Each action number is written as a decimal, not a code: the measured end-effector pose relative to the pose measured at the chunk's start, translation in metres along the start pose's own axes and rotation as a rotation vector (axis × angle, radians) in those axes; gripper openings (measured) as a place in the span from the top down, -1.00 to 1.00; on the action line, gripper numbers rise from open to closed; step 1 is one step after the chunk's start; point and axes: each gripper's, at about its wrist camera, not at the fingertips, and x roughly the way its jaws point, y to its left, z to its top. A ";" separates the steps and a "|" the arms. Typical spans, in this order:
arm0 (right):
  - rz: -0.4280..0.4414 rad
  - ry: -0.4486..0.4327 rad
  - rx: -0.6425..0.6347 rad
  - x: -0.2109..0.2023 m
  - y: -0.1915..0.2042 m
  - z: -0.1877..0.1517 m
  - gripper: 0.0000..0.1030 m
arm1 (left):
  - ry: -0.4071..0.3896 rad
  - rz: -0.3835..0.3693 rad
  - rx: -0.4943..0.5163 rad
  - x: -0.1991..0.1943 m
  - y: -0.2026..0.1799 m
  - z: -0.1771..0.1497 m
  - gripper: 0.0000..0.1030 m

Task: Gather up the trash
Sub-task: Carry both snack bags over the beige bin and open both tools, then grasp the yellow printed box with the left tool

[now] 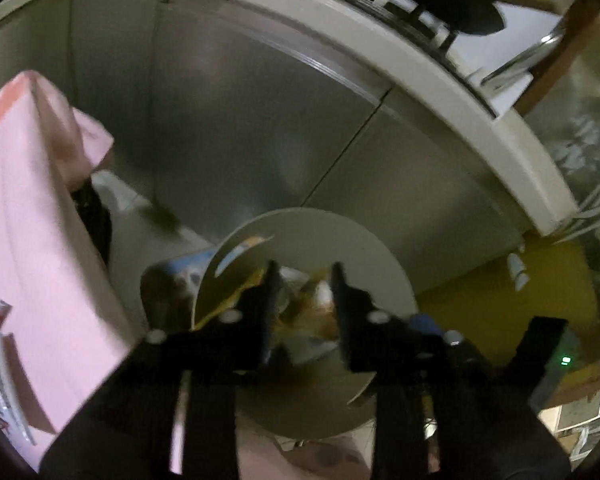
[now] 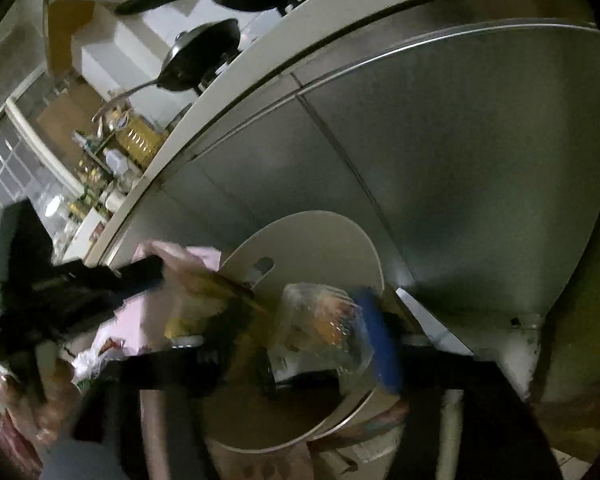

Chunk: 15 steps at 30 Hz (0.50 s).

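Observation:
A round white swing lid [image 1: 320,236] of a trash bin stands tilted up, with wrappers under it. In the left wrist view my left gripper [image 1: 304,280] has its fingers a hand's width apart around crumpled orange and clear wrappers [image 1: 312,304]; whether it grips them is unclear. In the right wrist view my right gripper [image 2: 324,344] holds a crumpled clear plastic wrapper [image 2: 324,320] with a blue piece [image 2: 380,340] against the bin lid [image 2: 312,240]. The left gripper [image 2: 100,280] shows at the left, over a pink bag [image 2: 196,256].
A pink plastic bag [image 1: 28,240] with more wrappers hangs at the left. Grey metal cabinet doors [image 1: 228,120] rise behind the bin under a white counter edge [image 1: 440,68]. Black pans [image 2: 204,56] sit on the stove above. Yellow floor [image 1: 500,304] lies to the right.

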 end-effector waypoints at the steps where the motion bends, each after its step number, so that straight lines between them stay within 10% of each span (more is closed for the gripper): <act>1: 0.004 -0.010 -0.011 -0.002 0.001 0.000 -0.31 | 0.004 0.014 0.000 0.002 0.001 0.000 0.37; 15: 0.110 -0.135 0.047 -0.070 0.002 -0.002 -0.31 | -0.198 -0.061 0.042 -0.172 0.040 -0.068 0.37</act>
